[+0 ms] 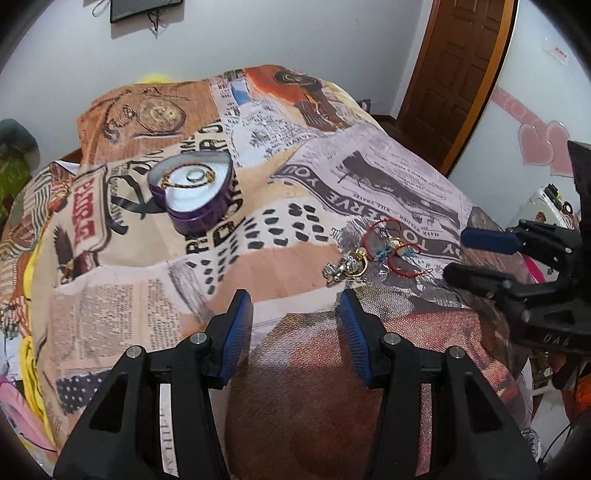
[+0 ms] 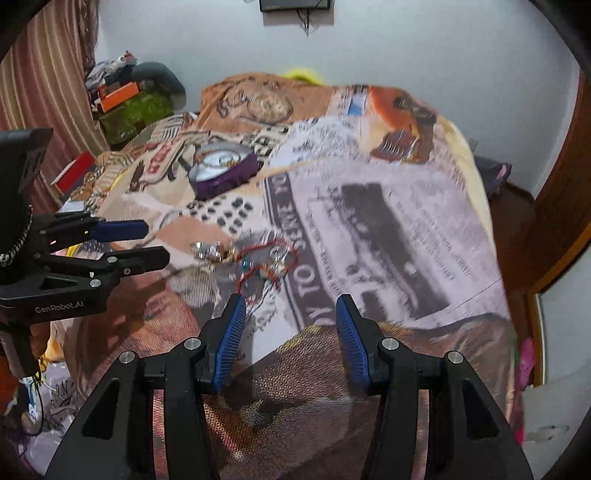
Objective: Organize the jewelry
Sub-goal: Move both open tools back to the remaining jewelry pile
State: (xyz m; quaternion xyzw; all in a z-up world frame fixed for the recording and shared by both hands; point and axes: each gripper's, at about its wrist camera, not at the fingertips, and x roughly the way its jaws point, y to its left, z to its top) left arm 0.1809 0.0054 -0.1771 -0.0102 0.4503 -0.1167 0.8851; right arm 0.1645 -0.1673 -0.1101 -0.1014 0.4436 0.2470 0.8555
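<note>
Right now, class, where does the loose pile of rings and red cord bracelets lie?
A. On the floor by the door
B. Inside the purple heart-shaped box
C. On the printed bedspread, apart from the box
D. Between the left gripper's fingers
C: the loose pile lies on the printed bedspread, well apart from the purple heart-shaped box, and both open grippers are empty.

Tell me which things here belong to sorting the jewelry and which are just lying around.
For the job: purple heart-shaped box already holding a chain and ring; loose jewelry pile on the bedspread.

Just lying about: clutter by the curtain; wooden door; wall frame.
</note>
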